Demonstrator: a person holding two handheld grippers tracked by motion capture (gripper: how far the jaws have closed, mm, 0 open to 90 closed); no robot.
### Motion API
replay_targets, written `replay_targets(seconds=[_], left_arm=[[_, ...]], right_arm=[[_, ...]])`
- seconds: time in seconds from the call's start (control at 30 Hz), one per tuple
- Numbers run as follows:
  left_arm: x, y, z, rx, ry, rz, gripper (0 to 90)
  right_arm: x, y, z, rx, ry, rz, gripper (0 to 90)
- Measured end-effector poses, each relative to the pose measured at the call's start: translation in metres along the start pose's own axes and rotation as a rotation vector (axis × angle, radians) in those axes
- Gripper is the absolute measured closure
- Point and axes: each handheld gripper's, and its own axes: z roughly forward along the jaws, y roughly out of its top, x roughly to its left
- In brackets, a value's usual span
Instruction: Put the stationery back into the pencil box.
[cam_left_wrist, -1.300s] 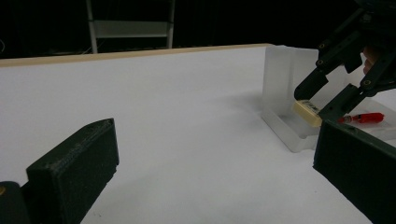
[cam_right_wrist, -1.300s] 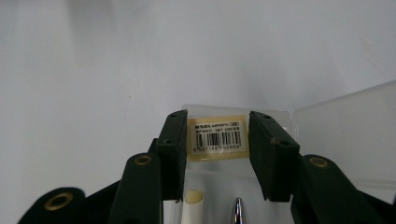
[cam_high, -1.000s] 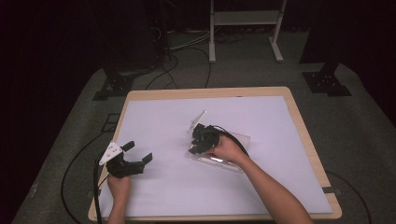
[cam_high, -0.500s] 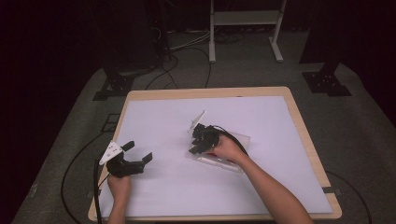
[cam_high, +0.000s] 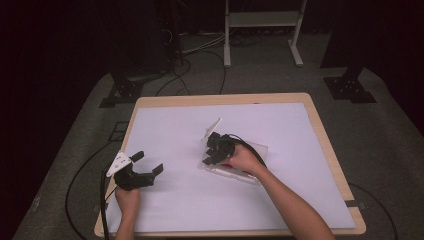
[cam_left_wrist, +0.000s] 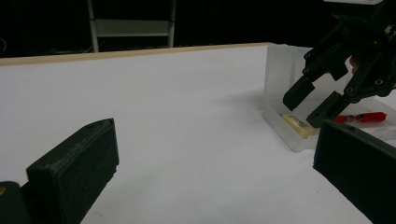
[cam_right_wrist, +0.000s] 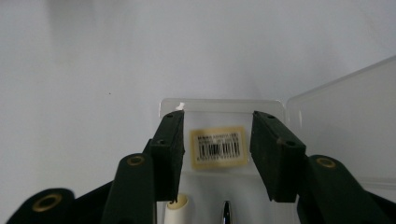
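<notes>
A clear plastic box (cam_high: 251, 173) lies open on the white table cover, its lid (cam_right_wrist: 343, 121) folded back. My right gripper (cam_high: 208, 151) points down into the box's left end. Its jaws have just been opening and stand apart, and nothing is pressed between the pads. Between them shows a cream barcode label (cam_right_wrist: 218, 147) on the box floor. A cream pen end (cam_right_wrist: 178, 206) lies just under the left jaw, with a silver tip (cam_right_wrist: 226, 210) beside it. A red pen (cam_left_wrist: 362, 117) rests inside the box. My left gripper (cam_high: 149, 162) hovers open and empty near the table's front left.
The white cover (cam_high: 185, 200) spans the wooden table (cam_high: 225, 99). Black cables (cam_high: 102, 200) trail off the left edge. A white metal frame (cam_high: 262, 20) stands on the floor beyond the table. The left gripper view shows the right gripper (cam_left_wrist: 307, 108) above the box wall (cam_left_wrist: 280, 70).
</notes>
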Motion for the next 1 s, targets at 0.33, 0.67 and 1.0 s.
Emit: replay_targets(seconds=[0.33, 0.67, 1.0], left_arm=[[0.000, 0.000, 0.000, 0.001, 0.000, 0.000, 0.0], [0.000, 0.000, 0.000, 0.001, 0.002, 0.002, 0.0], [-0.001, 0.000, 0.000, 0.001, 0.005, 0.006, 0.0]], right_arm=[[0.006, 0.001, -0.014, -0.034, 0.008, -0.020, 51.1], [0.013, -0.016, -0.049, -0.083, 0.028, -0.011, 45.8], [0.011, -0.043, -0.077, -0.127, 0.013, 0.005, 42.7]])
